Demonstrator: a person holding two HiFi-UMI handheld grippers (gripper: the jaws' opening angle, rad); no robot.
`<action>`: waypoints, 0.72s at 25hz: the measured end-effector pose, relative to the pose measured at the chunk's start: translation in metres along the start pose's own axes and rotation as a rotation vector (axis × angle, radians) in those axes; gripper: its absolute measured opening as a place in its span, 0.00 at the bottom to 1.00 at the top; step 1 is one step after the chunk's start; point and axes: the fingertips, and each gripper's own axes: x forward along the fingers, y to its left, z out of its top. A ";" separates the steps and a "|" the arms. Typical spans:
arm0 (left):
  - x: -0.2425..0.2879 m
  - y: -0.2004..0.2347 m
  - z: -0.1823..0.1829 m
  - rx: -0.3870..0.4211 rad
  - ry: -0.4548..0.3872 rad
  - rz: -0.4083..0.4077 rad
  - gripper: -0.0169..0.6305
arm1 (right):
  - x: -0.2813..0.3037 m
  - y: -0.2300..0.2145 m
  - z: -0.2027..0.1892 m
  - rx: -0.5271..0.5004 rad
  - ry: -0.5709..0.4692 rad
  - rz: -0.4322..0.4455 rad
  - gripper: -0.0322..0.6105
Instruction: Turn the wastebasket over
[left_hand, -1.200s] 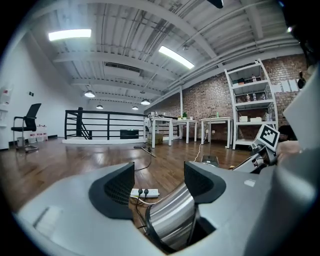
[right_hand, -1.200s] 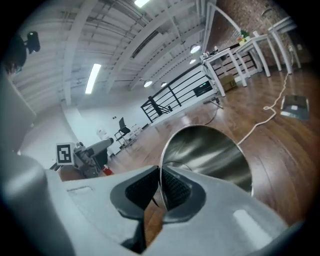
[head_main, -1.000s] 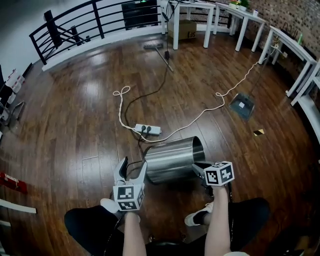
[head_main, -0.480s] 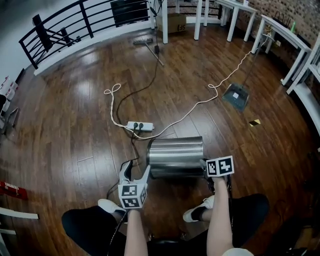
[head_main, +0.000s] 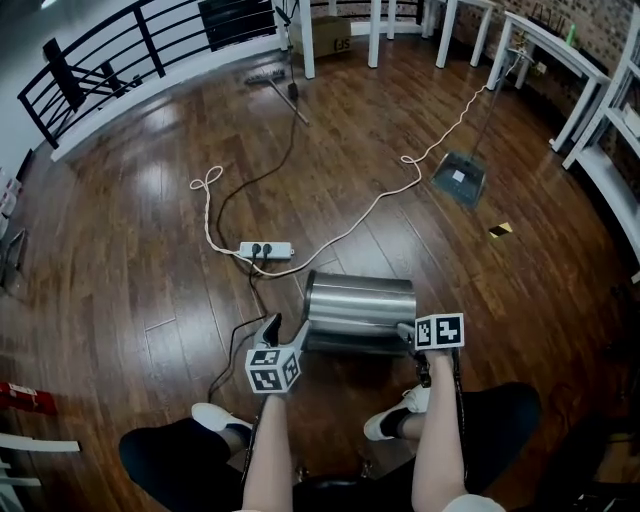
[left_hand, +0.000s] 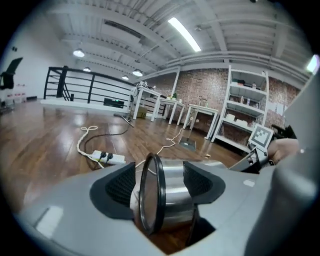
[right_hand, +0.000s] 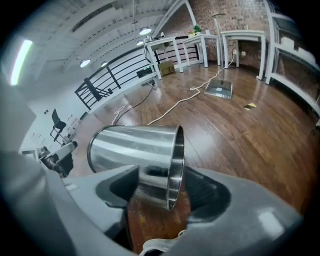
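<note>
A steel wastebasket (head_main: 360, 305) lies on its side on the wooden floor, just in front of the person's feet. Its black-ringed base (left_hand: 149, 192) points left and its open mouth (right_hand: 176, 167) points right. My left gripper (head_main: 283, 328) is at the base end. Its jaws are wide and closing slightly, with the base ring between them and the pads not pressing. My right gripper (head_main: 405, 335) is at the mouth end. Its jaws are opening, and the rim wall stands between them untouched. In the gripper views the left gripper (left_hand: 160, 187) and the right gripper (right_hand: 162, 192) each straddle an end of the basket.
A white power strip (head_main: 265, 250) with black and white cables (head_main: 370, 210) lies just beyond the basket. A dustpan (head_main: 458, 178) rests further right. White tables (head_main: 560, 70) line the back and right, and a black railing (head_main: 120, 60) the left. The person's shoes (head_main: 395, 422) are close behind the basket.
Both grippers have come down toward the basket's ends. The left one moved forward to the base. The right one's jaws have parted at the rim. The basket now lies squarely across.
</note>
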 end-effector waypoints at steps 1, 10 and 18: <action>0.006 0.002 -0.005 -0.030 0.011 -0.002 0.53 | -0.002 0.000 0.001 0.005 -0.020 -0.004 0.54; 0.038 0.011 -0.040 -0.182 0.086 -0.035 0.41 | 0.004 -0.002 0.018 0.041 -0.170 0.032 0.44; 0.044 0.006 -0.038 -0.223 0.097 -0.121 0.15 | 0.010 0.001 0.018 0.001 -0.145 0.044 0.23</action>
